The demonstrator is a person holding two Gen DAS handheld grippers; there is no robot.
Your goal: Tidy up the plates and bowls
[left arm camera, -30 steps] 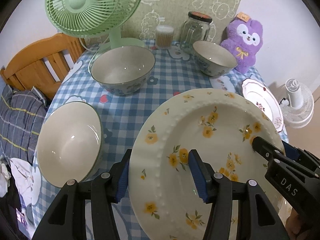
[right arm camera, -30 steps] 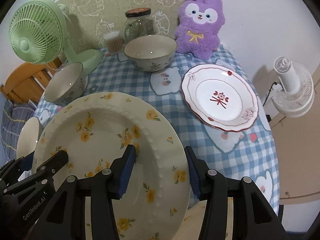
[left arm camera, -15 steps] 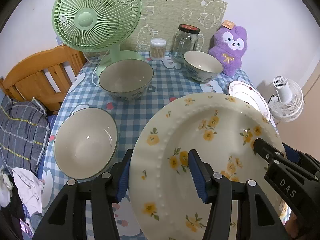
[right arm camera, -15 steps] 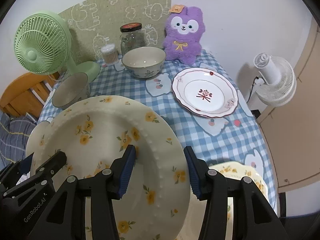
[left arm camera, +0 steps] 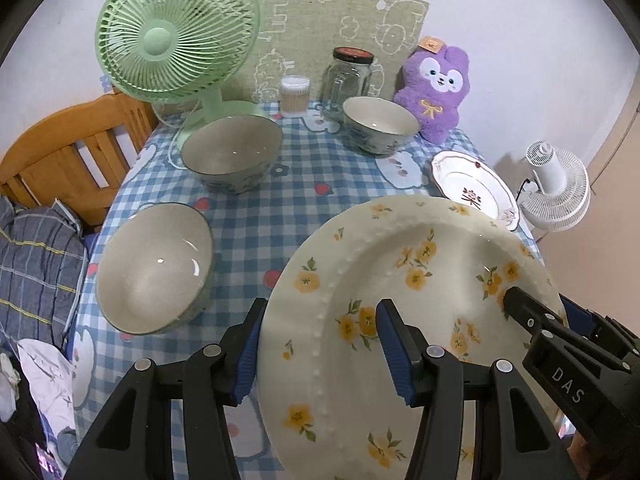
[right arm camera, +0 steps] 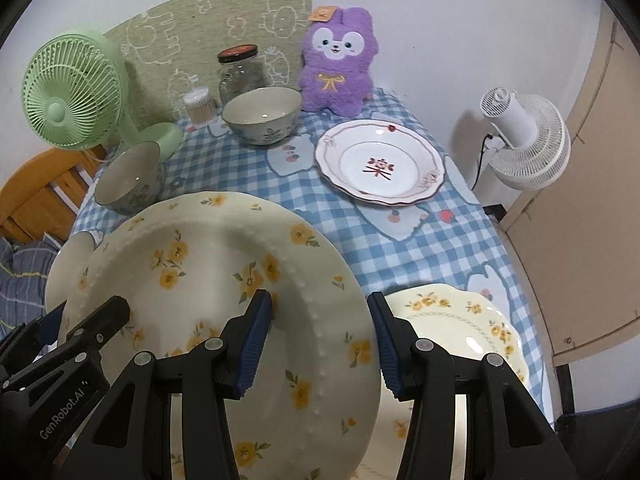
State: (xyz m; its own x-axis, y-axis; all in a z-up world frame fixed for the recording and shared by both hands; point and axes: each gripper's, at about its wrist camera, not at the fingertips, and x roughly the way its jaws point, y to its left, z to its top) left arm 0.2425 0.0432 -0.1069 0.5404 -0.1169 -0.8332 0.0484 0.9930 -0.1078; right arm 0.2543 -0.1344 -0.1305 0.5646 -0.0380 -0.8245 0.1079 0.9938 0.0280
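Observation:
A large cream plate with yellow flowers (left arm camera: 420, 280) (right arm camera: 208, 264) is held above the table by both grippers. My left gripper (left arm camera: 320, 344) is shut on its left rim. My right gripper (right arm camera: 320, 340) is shut on its right rim. A second yellow-flower plate (right arm camera: 460, 320) lies on the table under the right side. A white plate with a red motif (right arm camera: 380, 164) (left arm camera: 472, 188) lies at the far right. Three bowls stand on the table: one near left (left arm camera: 154, 268), one further back (left arm camera: 232, 152) (right arm camera: 128, 176), one at the back (left arm camera: 380, 122) (right arm camera: 262, 114).
The table has a blue checked cloth (left arm camera: 256, 220). A green fan (left arm camera: 172, 36), a cotton-swab pot (left arm camera: 294, 94), a glass jar (left arm camera: 350, 76) and a purple plush (left arm camera: 434, 88) stand at the back. A wooden chair (left arm camera: 60, 148) is left, a white fan (right arm camera: 524, 136) right.
Both grippers have risen and drawn back with the flowered plate, so more of the table shows. The second yellow-flower plate has come into the right wrist view.

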